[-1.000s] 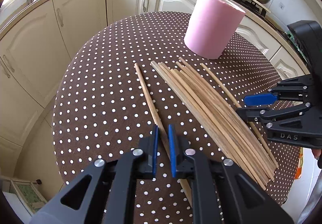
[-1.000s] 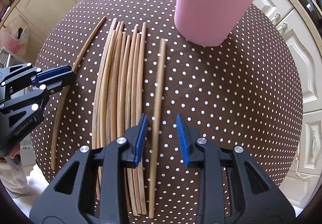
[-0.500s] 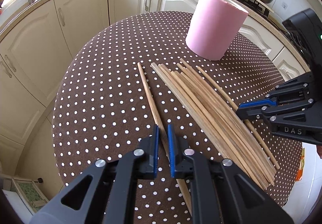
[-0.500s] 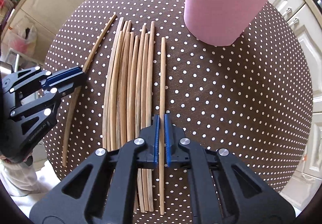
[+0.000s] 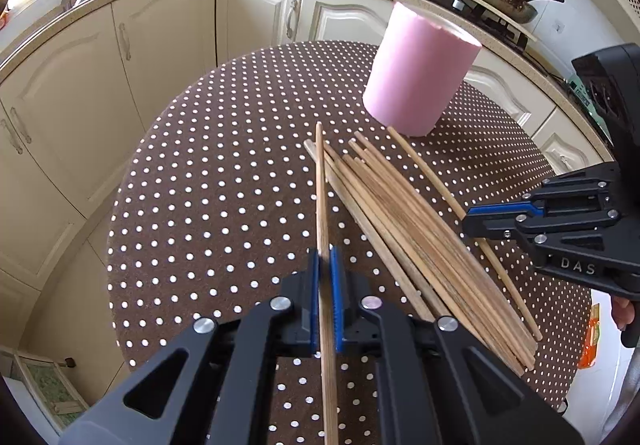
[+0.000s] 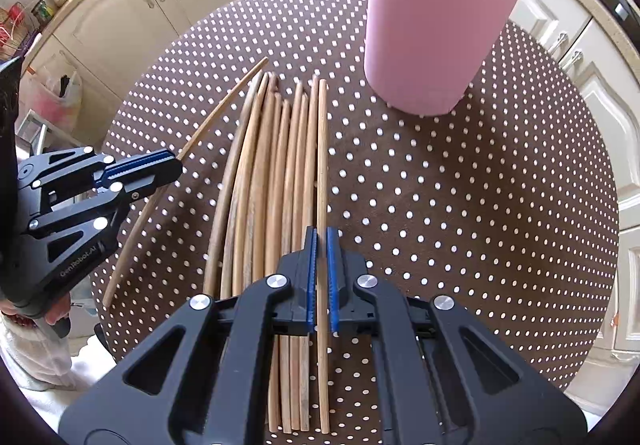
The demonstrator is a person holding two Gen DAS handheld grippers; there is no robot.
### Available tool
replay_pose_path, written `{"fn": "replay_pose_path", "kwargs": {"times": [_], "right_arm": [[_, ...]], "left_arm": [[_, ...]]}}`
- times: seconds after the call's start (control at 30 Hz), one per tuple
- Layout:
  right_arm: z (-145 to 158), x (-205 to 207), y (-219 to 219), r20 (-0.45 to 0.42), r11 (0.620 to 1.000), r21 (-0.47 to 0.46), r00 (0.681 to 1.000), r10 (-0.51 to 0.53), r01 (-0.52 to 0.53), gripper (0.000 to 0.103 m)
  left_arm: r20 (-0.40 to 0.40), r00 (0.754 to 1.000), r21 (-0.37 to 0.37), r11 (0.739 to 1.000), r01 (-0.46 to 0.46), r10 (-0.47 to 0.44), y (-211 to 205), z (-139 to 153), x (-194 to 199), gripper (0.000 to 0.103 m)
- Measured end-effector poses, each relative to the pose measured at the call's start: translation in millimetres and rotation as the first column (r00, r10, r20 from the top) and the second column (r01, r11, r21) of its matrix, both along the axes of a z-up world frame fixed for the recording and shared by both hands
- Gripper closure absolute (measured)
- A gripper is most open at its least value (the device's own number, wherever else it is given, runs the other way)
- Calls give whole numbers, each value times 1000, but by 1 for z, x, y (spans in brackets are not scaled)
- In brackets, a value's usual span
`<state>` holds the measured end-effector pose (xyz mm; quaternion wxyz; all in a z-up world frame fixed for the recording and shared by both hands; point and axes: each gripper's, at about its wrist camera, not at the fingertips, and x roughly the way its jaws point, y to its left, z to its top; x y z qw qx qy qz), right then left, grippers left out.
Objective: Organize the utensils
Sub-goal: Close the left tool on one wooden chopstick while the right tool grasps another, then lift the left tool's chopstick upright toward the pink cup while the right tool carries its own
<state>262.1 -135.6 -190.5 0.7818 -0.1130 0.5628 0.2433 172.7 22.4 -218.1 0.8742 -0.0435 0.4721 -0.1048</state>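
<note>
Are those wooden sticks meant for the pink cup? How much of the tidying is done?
Probably; little looks done. Whether the tall pink cylindrical holder holds anything, I cannot see. In hand: the left gripper is shut on one wooden chopstick, the right gripper on another chopstick at the pile's edge. Left: the bundle of wooden chopsticks on the brown polka-dot tablecloth.

Both black grippers are showing blue ribbed pads and silver screws: left gripper (image 5: 325,277) reading "GenRobot.AI", right gripper (image 6: 319,265) "DAS".
</note>
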Motion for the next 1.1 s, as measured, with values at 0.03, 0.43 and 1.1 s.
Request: {"fn": "replay_pose_path", "kwargs": {"times": [0.03, 0.43, 1.1], "right_arm": [[3, -2, 0, 0, 1000, 10, 1000, 6, -6, 98], [54, -23, -10, 97, 994, 104, 995, 26, -36, 97], [111, -43, -13, 260, 967, 245, 966, 4, -70, 97]], "left_arm": [[6, 1000, 1, 1000, 0, 0, 0, 2, -1, 97], [95, 994, -32, 998, -45, 47, 16, 32, -13, 97], [305, 952, -71, 997, 41, -17, -1, 92, -30, 97]]}}
